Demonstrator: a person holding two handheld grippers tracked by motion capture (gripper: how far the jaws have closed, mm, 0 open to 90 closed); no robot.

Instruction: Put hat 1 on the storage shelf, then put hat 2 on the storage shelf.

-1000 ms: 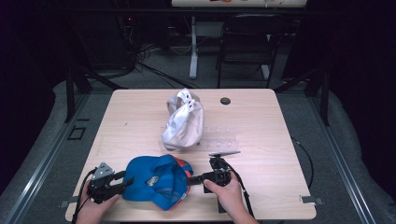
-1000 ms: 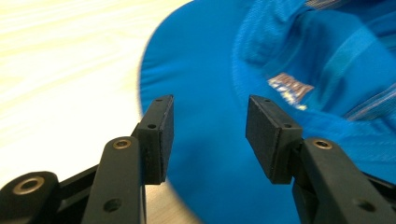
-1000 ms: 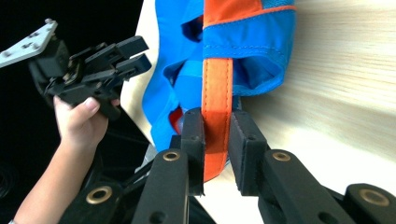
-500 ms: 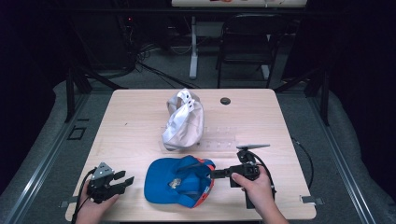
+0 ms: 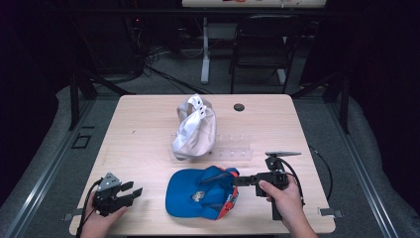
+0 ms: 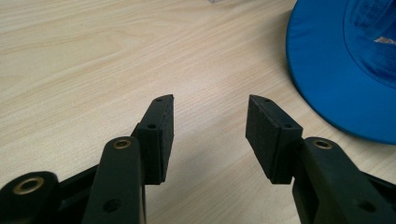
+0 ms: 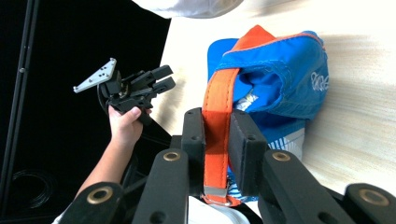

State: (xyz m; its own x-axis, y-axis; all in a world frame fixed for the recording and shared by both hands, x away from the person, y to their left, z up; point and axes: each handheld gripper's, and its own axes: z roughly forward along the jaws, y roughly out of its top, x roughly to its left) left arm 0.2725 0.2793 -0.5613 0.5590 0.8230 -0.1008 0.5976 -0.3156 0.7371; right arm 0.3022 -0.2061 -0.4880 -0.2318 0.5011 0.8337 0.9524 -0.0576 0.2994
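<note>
Right gripper (image 5: 241, 181) is clamped on the orange strap (image 7: 217, 116) of the blue cap (image 5: 198, 191), which now sits near-centre on the table (image 5: 138, 129), dragged right from beside the left gripper (image 5: 132, 192). Left gripper hasn't moved (jaws wide, empty, near-left corner). White cap (image 5: 194, 126) stays put behind.

- The left gripper (image 5: 130, 192) is black, with a grey three-cornered plate (image 5: 108, 181) on top and a black cable (image 5: 87, 208) trailing behind.
- The right gripper (image 7: 217, 135) has flat black pads (image 7: 246, 148) and brass-ringed screw holes.
</note>
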